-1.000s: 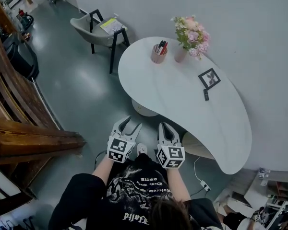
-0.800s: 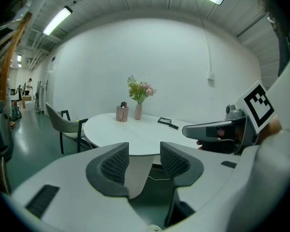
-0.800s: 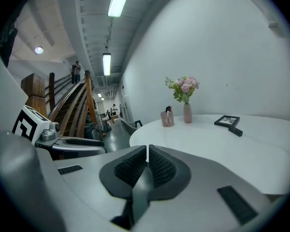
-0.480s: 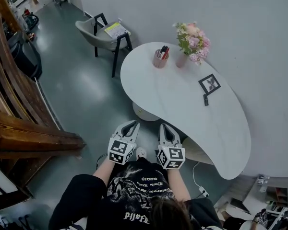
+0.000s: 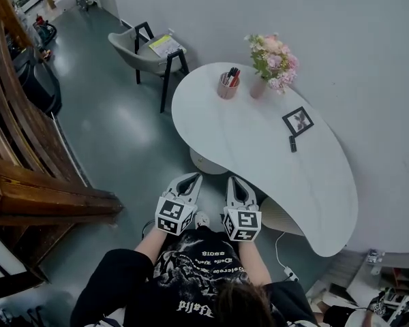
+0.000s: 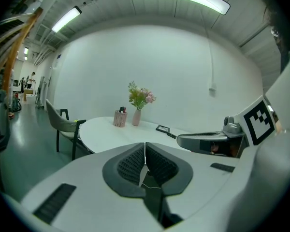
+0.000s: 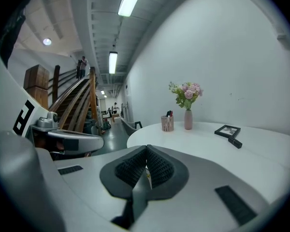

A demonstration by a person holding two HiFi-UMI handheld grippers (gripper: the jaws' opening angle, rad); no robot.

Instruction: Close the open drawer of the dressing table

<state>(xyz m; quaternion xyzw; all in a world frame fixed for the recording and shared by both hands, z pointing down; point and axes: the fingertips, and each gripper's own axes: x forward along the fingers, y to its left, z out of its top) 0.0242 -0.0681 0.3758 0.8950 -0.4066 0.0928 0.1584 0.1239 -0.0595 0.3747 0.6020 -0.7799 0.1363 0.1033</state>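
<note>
- The left gripper (image 5: 189, 180) is low at centre, above the floor (image 5: 123, 135). Its fingers have just been closing and now meet pad to pad, with nothing between them.
- The right gripper (image 5: 236, 182) is just beside it, fingers pressed together too and empty, tips near the worktop (image 5: 259, 148) edge.
- A pale rounded shape pokes out from under that edge, just right of the right gripper. It's probably the open drawer (image 5: 281, 215), though the steep angle leaves doubt. Neither gripper touches it.
- On the worktop, a pen cup (image 5: 227, 85) and vase (image 5: 258, 86) sit side by side at the far end, with a frame (image 5: 298, 112) and a dark bar (image 5: 292, 143) nearer the wall.
- A chair (image 5: 146, 50) stands beyond.
</note>
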